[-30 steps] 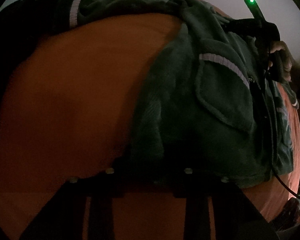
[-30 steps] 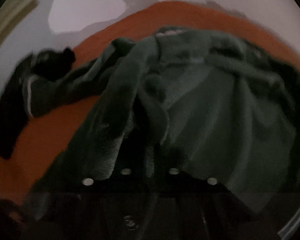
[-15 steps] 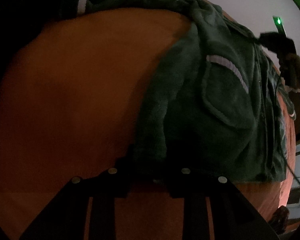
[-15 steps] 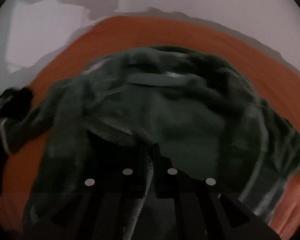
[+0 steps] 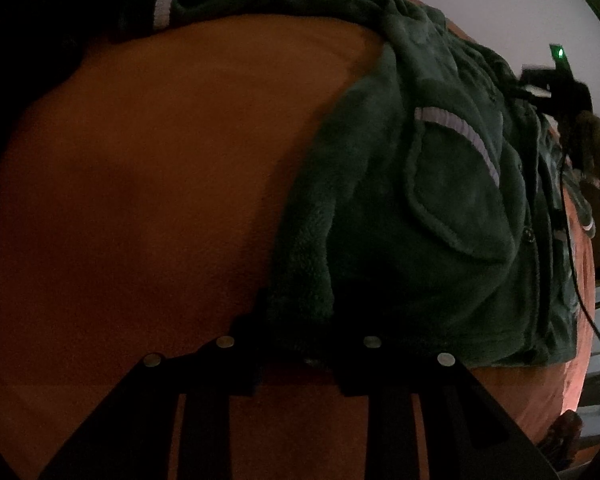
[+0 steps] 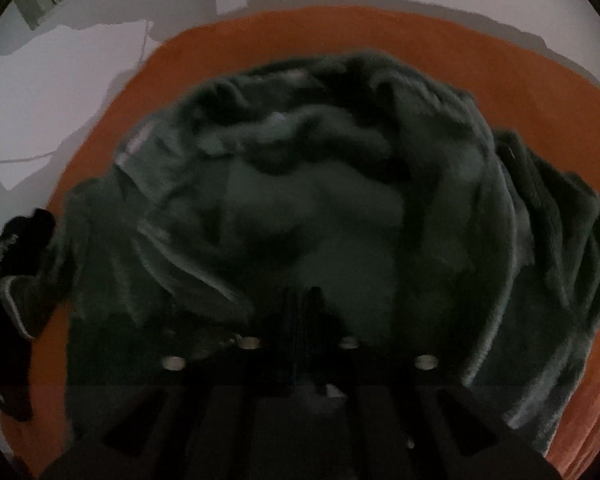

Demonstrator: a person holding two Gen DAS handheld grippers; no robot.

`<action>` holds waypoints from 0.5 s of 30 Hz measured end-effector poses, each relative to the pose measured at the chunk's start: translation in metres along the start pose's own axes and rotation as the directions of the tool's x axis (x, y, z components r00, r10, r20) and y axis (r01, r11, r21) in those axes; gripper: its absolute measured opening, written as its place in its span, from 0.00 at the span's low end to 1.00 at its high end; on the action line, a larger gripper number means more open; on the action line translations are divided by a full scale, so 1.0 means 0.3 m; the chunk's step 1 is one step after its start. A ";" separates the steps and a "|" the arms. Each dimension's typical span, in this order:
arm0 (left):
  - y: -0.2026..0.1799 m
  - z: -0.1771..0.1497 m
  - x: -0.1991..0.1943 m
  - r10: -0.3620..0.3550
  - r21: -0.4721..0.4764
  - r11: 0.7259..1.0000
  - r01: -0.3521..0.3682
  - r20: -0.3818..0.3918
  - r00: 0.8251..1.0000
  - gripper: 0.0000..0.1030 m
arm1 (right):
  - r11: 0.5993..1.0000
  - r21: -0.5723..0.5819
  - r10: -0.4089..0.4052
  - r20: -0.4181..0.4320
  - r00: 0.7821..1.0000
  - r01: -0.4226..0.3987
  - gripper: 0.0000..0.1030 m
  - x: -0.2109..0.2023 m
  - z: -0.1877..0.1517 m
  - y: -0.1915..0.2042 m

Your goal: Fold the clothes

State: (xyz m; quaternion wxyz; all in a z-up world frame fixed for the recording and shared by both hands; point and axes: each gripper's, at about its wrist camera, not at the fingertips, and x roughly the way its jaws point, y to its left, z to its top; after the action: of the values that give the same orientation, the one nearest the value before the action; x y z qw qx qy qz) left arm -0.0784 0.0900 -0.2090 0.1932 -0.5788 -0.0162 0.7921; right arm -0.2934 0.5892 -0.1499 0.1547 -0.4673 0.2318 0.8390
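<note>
**Green fleece spread on orange surface**

The fleece [image 5: 412, 216] lies crumpled on the orange surface [image 5: 160, 184]. The left tool [image 5: 300, 354] pinches its near hem. The right tool [image 6: 302, 320], over the fleece, is opening; whether cloth remains between its jaws is unclear.

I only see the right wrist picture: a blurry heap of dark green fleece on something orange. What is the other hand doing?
Observer: The left gripper has its fingers closed on the near corner of the green fleece garment.
Visitor: Any detail on the cloth that I miss?
Observer: A patch pocket with a pale striped top edge faces up.
Visitor: And around the garment?
Observer: To its left a wide stretch of the orange cover lies bare.
</note>
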 end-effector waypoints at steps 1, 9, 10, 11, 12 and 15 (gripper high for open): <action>-0.002 0.010 0.002 0.001 0.001 1.000 -0.001 0.000 1.000 0.28 | 1.000 -0.003 0.016 0.026 1.000 -0.016 0.56 -0.011 0.006 0.012; -0.009 0.043 0.010 0.002 -0.001 1.000 -0.002 -0.002 1.000 0.29 | 0.996 -0.080 0.053 0.062 0.997 -0.048 0.67 0.010 0.042 0.112; -0.011 0.047 0.011 0.005 0.000 1.000 -0.005 -0.001 1.000 0.29 | 0.995 -0.098 0.038 0.046 0.998 -0.033 0.67 0.029 0.039 0.123; -0.013 0.051 0.013 0.007 0.000 1.000 -0.007 -0.001 1.000 0.29 | 0.992 -0.123 0.003 0.023 1.000 0.000 0.62 0.054 0.032 0.133; -0.016 0.056 0.014 0.009 0.000 1.000 -0.009 -0.001 1.000 0.29 | 0.988 -0.149 -0.031 -0.009 0.999 0.029 0.34 0.084 0.023 0.141; -0.016 0.066 0.019 0.007 -0.006 1.000 -0.007 0.001 1.000 0.29 | 0.992 -0.125 -0.019 -0.076 0.997 0.009 0.03 0.129 0.003 0.120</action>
State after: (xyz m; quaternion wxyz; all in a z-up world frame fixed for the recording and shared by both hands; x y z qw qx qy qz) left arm -0.0966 0.1003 -0.2064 0.1884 -0.5791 -0.0166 0.7930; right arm -0.3313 0.5609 -0.1737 0.1221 -0.5097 0.1814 0.8321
